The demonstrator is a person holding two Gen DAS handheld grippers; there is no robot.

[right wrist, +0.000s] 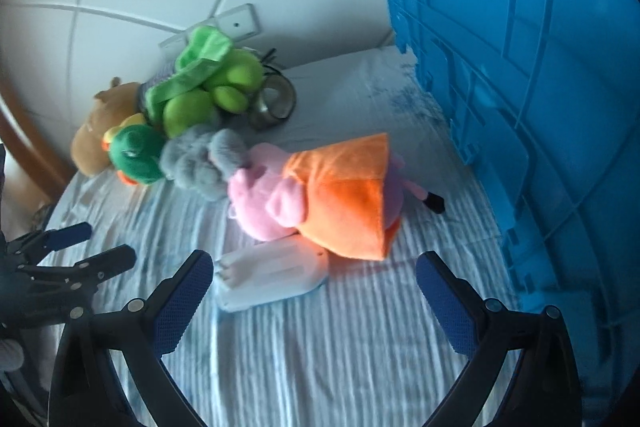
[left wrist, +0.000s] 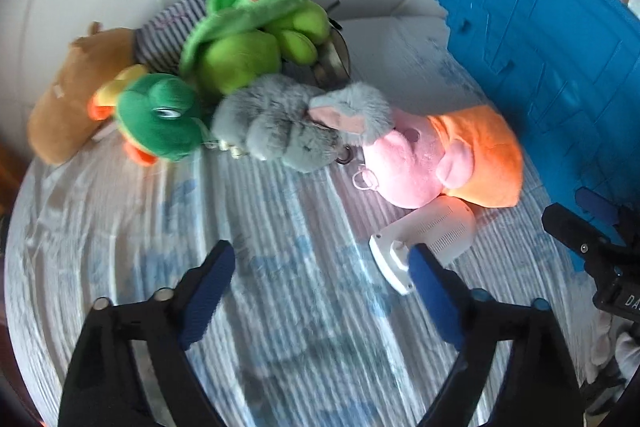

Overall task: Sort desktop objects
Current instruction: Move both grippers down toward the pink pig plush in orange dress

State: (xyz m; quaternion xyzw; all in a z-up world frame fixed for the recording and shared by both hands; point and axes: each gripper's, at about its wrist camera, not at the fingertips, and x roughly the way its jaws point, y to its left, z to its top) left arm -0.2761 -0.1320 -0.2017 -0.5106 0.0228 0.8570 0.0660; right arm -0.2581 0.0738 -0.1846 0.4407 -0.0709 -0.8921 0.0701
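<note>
A pink pig plush in an orange dress (left wrist: 444,157) (right wrist: 320,195) lies on the striped cloth. A white flat device (left wrist: 428,237) (right wrist: 272,275) lies just in front of it. Behind are a grey furry plush (left wrist: 280,123) (right wrist: 200,163), a green duck plush (left wrist: 160,117) (right wrist: 134,155), a lime green plush (left wrist: 248,31) (right wrist: 200,83) and a brown plush (left wrist: 68,99) (right wrist: 100,123). My left gripper (left wrist: 320,267) is open and empty, its right finger beside the white device. My right gripper (right wrist: 316,279) is open and empty, with the device between its fingers' line.
A big blue plastic crate (left wrist: 540,47) (right wrist: 520,87) stands at the right. A metal cup (left wrist: 332,55) (right wrist: 274,103) sits behind the plush pile. A white wall with a socket plate (right wrist: 236,23) is at the back. The left gripper shows in the right wrist view (right wrist: 84,251).
</note>
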